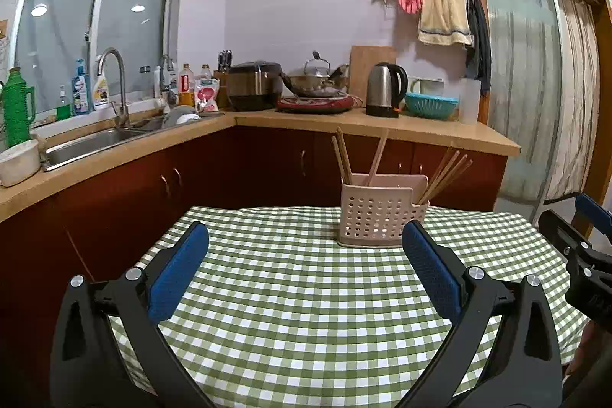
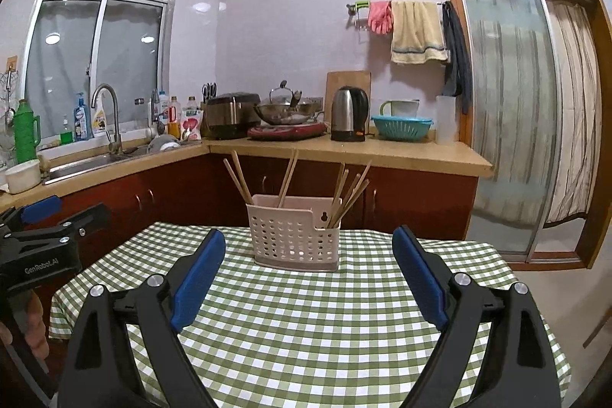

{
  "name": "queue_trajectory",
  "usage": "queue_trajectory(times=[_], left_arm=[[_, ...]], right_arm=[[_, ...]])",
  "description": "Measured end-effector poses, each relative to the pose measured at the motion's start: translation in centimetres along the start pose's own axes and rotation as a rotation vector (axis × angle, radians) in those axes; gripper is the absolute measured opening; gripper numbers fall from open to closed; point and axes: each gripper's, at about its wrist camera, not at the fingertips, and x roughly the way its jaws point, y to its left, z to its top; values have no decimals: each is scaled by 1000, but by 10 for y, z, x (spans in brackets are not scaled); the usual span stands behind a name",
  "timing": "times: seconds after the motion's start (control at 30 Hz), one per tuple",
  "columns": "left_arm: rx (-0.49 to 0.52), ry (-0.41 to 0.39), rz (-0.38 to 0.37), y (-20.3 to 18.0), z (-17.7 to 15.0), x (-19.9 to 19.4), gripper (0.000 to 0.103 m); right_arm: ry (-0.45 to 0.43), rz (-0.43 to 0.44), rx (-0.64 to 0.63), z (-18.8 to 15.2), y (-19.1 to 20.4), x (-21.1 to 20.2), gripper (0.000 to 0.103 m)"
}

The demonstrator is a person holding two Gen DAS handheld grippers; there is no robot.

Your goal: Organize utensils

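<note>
Standing at the far side of a green checked tablecloth (image 2: 306,312), a perforated utensil holder (image 2: 294,239) with upright chopsticks (image 2: 346,194) lies ahead of the left gripper (image 1: 306,236) and right gripper (image 2: 308,243), both spread wide, gripping nothing, well short of it.

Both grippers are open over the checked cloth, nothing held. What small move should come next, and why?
Probably ease the right gripper forward to the holder. Its jaws stand open and empty, the cloth shows no loose utensils, and the chopsticks lean unevenly across compartments, so any sorting starts there.
</note>
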Motion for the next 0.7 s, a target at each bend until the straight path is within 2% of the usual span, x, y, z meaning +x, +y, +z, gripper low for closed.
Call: queue_trajectory(times=[0.27,0.7], left_arm=[[12,-31,3,-1,3,-22,99],[-1,-30,-6,-2,4,-27,99]], right_arm=[[-24,-7,-9,2,3,-15,87],[-31,-12,-10,2,2,-18,87]])
